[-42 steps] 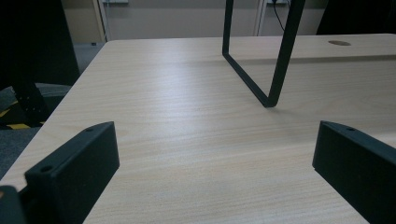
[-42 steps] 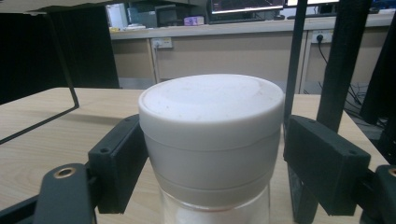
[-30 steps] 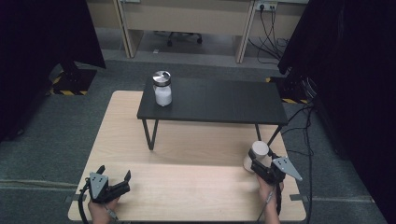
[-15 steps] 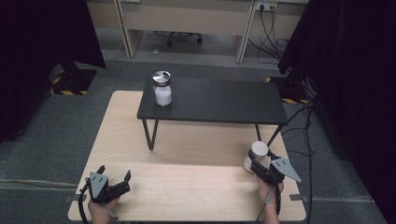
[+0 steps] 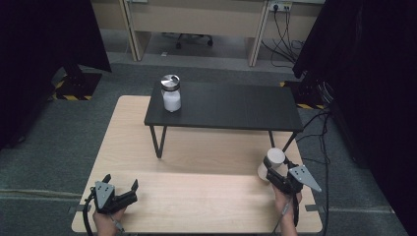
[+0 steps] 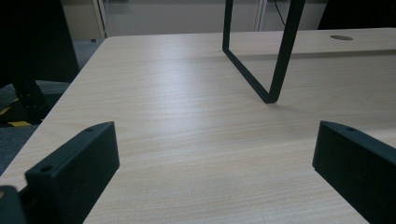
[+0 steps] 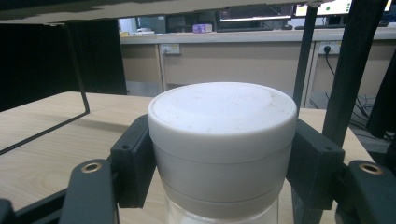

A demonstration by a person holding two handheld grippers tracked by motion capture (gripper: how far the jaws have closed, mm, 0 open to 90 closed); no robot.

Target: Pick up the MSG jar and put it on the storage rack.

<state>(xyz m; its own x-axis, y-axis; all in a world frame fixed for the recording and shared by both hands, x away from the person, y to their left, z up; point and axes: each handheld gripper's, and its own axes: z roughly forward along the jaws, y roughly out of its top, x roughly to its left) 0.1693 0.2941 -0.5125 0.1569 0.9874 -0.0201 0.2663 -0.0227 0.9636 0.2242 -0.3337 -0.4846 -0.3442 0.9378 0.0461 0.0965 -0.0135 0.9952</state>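
Two grippers are seen at the near edge of the wooden table [image 5: 196, 196]. Little has changed since the earlier frames: the right gripper [image 5: 273, 172], near the right corner, remains clamped on a white-lidded jar [image 7: 223, 140]; the left gripper [image 5: 120, 189] is held wide open, empty. A second jar [image 5: 171, 93] stands on the black bench [image 5: 231, 105]. Grey carpet surrounds the table.

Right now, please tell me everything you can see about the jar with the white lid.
The jar with the white lid has a wide, round, flat-topped lid, plastic by its look, over a clear body with something white inside. It stands upright at the wooden table's right front, near the black shelf's leg. The right gripper clamps it on both sides.
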